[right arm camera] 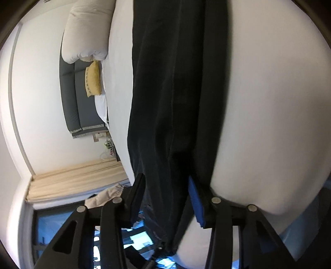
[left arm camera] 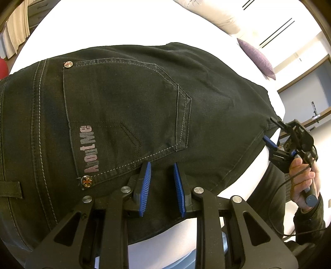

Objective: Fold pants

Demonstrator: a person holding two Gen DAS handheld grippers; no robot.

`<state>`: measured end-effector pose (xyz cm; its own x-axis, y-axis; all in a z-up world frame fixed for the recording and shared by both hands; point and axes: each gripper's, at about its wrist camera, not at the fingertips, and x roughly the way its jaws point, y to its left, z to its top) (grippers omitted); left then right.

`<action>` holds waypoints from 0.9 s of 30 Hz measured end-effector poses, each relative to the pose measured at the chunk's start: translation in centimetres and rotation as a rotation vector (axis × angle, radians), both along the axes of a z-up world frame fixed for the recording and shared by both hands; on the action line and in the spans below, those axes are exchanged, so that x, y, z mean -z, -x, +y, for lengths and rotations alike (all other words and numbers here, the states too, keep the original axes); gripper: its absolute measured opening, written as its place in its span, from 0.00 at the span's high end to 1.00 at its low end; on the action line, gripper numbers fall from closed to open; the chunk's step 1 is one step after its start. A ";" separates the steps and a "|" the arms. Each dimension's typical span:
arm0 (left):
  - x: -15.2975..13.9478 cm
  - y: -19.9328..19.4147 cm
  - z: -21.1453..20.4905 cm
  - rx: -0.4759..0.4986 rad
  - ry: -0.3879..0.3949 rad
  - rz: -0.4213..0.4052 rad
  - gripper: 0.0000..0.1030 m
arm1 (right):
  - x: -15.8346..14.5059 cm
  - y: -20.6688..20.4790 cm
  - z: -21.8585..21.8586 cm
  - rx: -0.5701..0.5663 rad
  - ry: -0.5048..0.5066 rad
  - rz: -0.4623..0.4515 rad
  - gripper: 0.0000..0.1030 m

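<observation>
Black jeans (left arm camera: 128, 107) lie on a white bed (left arm camera: 124, 27), back pocket with "About Me" print facing up. My left gripper (left arm camera: 161, 167) hovers just over the seat of the jeans near the pocket's edge, jaws open and empty, blue pads (left arm camera: 144, 182) showing. My right gripper (left arm camera: 275, 134) is at the jeans' right end by the bed edge, held in a hand. In the right wrist view the right gripper (right arm camera: 165, 184) has the dark pant fabric (right arm camera: 171, 103) bunched between its jaws, with the cloth running away up the bed.
White duvet and pillows (left arm camera: 215, 14) and a purple cushion (left arm camera: 256, 58) lie at the bed's far side. In the right wrist view a grey headboard (right arm camera: 72, 99), a yellow cushion (right arm camera: 93, 78) and beige curtains (right arm camera: 76, 180) show at left. The bed (right arm camera: 269, 103) spreads right.
</observation>
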<state>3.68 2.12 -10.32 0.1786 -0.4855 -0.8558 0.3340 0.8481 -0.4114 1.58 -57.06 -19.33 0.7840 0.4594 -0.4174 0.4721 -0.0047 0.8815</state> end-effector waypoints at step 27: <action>-1.4 0.1 -1.1 0.020 -0.054 -0.026 0.78 | -2.9 1.2 0.4 -0.104 0.316 0.057 0.97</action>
